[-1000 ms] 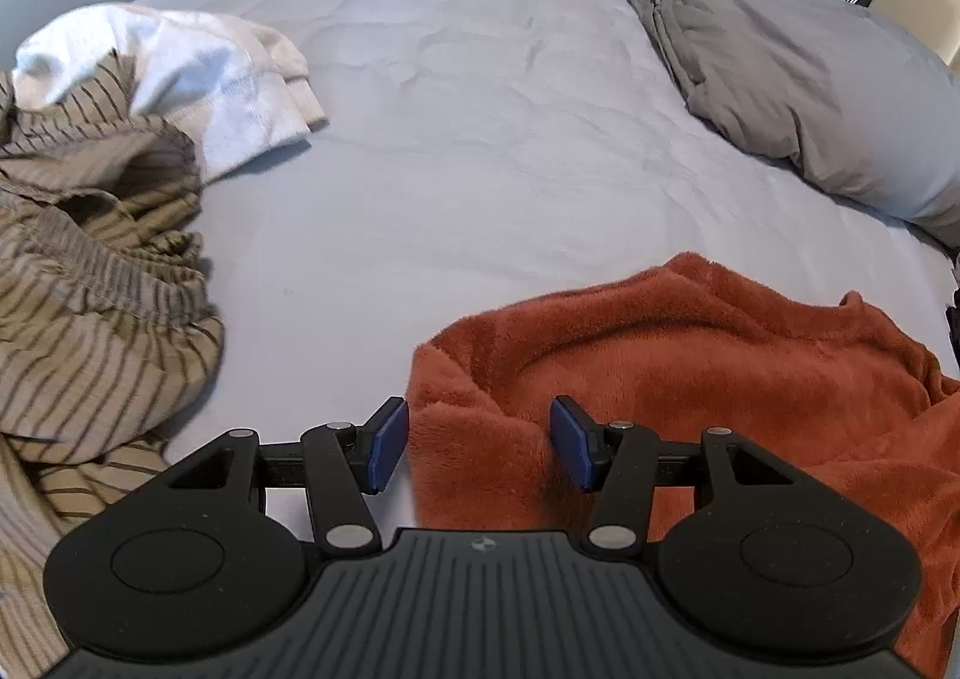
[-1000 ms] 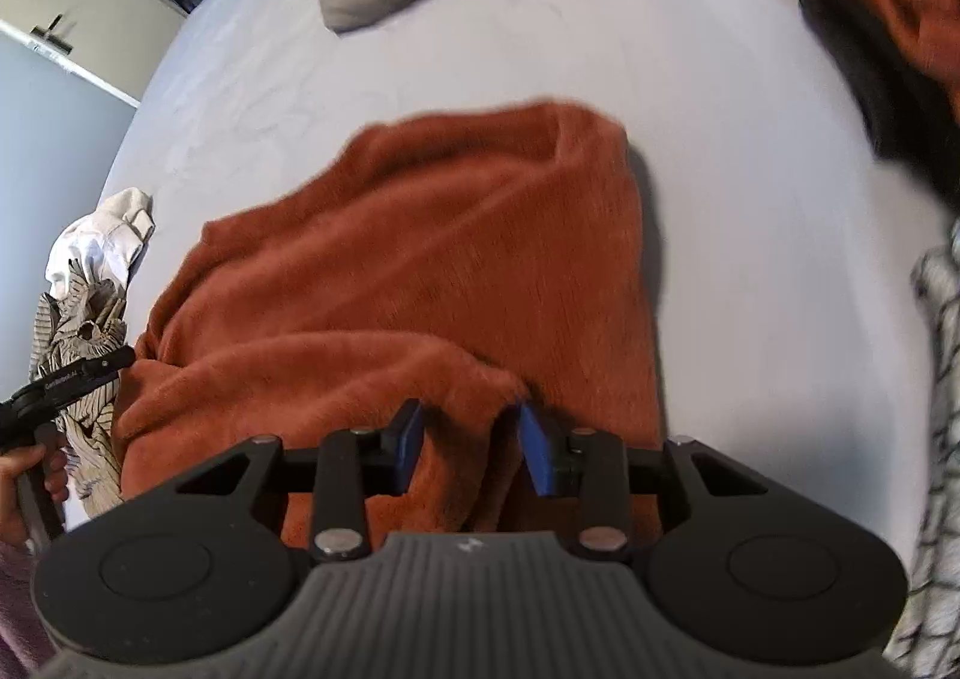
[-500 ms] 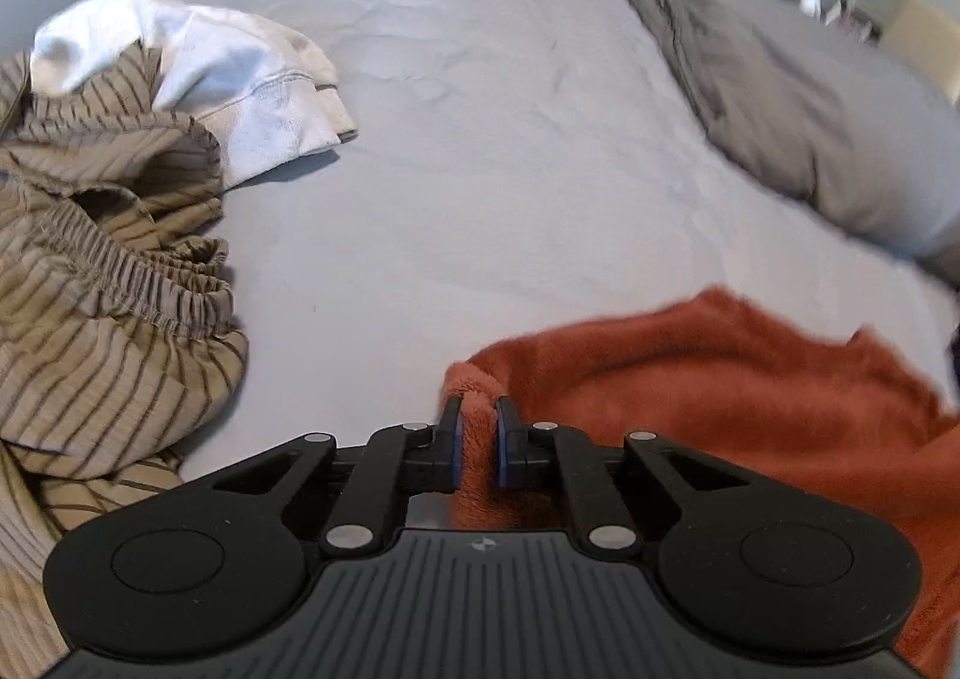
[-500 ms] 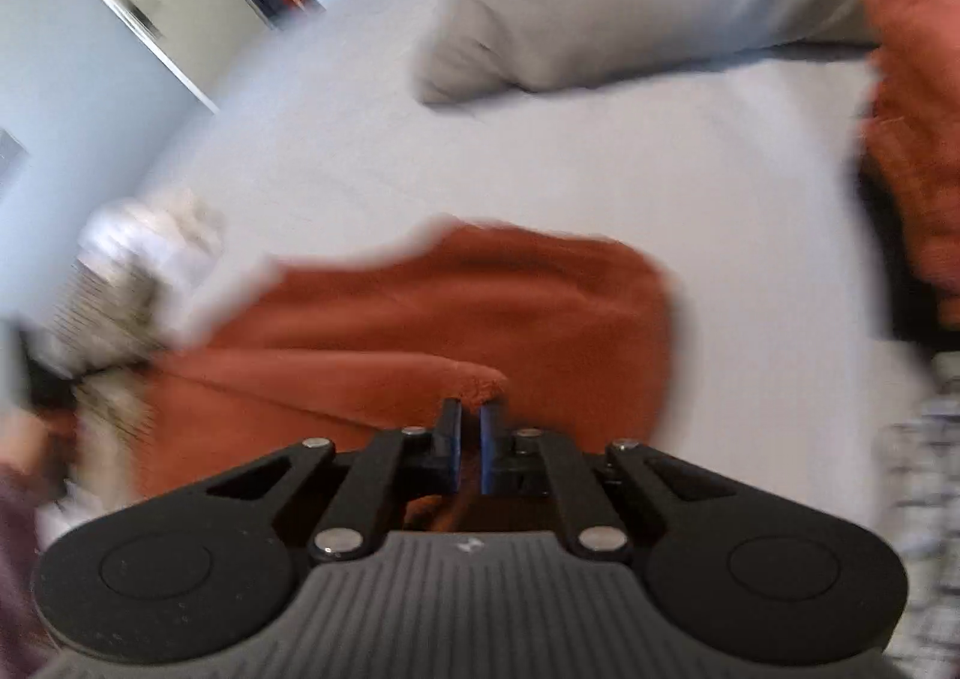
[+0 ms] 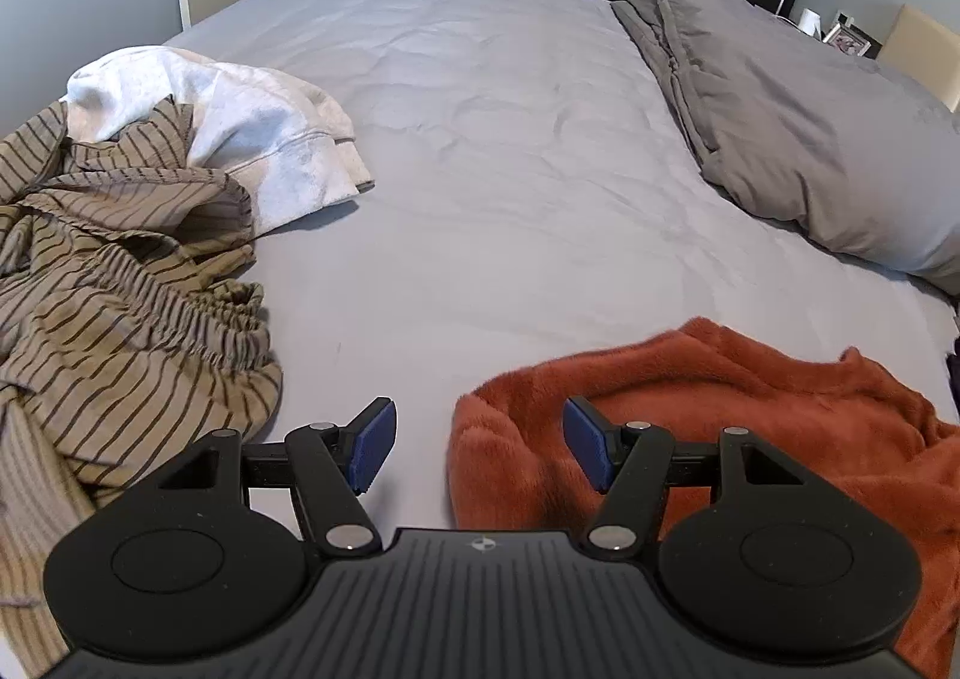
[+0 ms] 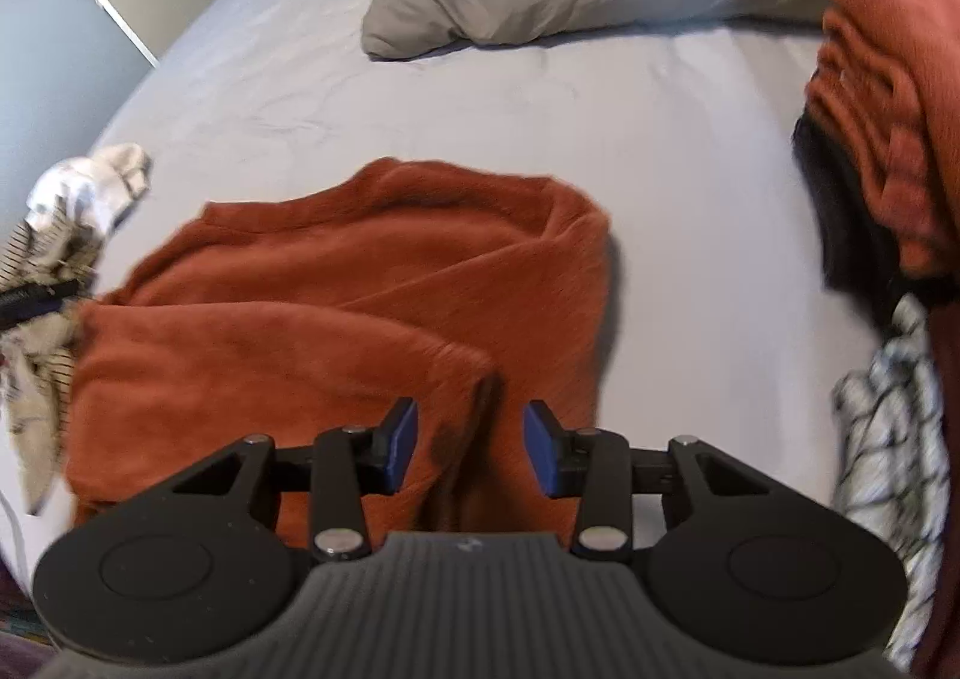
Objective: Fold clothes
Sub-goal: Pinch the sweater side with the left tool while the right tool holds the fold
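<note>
Jaws of both the left gripper (image 5: 474,448) and right gripper (image 6: 471,448) were opening, pads clear of the rust fleece (image 6: 360,289), which lay doubled near the bed's (image 5: 510,139) near edge, apparently just released after a fold.

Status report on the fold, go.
Left hand-held gripper and right hand-held gripper opening, holding nothing. Rust fleece lies on bed. Striped pile nearby, clear.

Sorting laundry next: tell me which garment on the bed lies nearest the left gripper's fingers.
The fuzzy rust-orange sweater: its corner sits between the opening left gripper, unpinched. The tan striped garment lies off to the side, the white sweatshirt farther back.
</note>
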`<state>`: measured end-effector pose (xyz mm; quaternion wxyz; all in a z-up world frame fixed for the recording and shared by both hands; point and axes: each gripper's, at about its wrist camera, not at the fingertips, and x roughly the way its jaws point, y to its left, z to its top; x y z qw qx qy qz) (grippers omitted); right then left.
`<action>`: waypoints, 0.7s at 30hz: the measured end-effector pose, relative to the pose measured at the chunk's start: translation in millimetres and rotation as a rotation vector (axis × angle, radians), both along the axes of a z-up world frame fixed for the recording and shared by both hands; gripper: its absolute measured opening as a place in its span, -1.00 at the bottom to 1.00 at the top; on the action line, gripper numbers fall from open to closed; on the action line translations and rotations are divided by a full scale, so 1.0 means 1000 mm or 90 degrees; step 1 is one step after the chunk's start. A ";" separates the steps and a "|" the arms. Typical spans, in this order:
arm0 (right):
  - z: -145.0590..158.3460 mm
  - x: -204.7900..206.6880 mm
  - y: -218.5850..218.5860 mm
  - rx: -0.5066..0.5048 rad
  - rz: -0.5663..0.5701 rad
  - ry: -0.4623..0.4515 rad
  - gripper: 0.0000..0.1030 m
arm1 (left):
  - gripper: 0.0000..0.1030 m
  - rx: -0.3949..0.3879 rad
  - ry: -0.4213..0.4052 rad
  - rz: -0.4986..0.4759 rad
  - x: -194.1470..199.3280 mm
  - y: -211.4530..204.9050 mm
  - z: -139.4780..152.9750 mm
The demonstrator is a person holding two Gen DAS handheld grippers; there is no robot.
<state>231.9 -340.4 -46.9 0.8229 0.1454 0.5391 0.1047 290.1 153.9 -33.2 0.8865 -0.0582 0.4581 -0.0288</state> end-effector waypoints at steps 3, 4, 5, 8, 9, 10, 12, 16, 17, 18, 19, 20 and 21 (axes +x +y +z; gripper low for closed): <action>-0.005 -0.009 0.006 0.031 0.012 0.016 -0.16 | 0.17 0.025 0.006 -0.040 -0.018 -0.003 0.009; -0.006 -0.012 0.009 0.032 0.019 0.021 -0.16 | 0.17 0.035 0.006 -0.054 -0.025 -0.004 0.011; -0.009 -0.015 0.012 0.031 0.026 0.024 -0.16 | 0.17 0.046 0.007 -0.068 -0.033 -0.004 0.013; -0.018 -0.021 0.019 0.041 0.038 0.030 -0.16 | 0.17 0.064 0.013 -0.104 -0.062 -0.002 0.014; -0.021 -0.023 0.021 0.051 0.040 0.032 -0.19 | 0.17 0.066 0.018 -0.115 -0.071 -0.001 0.013; -0.023 -0.025 0.022 0.058 0.043 0.034 -0.31 | 0.17 0.066 0.025 -0.128 -0.080 -0.001 0.011; -0.025 -0.027 0.027 0.048 0.059 0.047 -0.77 | 0.17 0.071 0.038 -0.159 -0.099 -0.003 0.005; -0.017 -0.031 0.032 0.022 0.065 0.037 -0.77 | 0.18 0.121 0.056 -0.218 -0.133 -0.022 -0.017; -0.014 -0.032 0.033 0.017 0.067 0.031 -0.77 | 0.18 0.140 0.057 -0.227 -0.139 -0.028 -0.024; -0.013 -0.032 0.034 0.014 0.069 0.029 -0.77 | 0.18 0.157 0.058 -0.234 -0.144 -0.033 -0.032; -0.013 -0.032 0.035 0.011 0.071 0.030 -0.77 | 0.18 0.172 0.055 -0.234 -0.144 -0.036 -0.039; -0.013 -0.032 0.036 0.006 0.072 0.031 -0.77 | 0.18 0.187 0.053 -0.233 -0.145 -0.040 -0.047; -0.013 -0.031 0.037 0.002 0.073 0.032 -0.77 | 0.18 0.194 0.051 -0.231 -0.145 -0.043 -0.053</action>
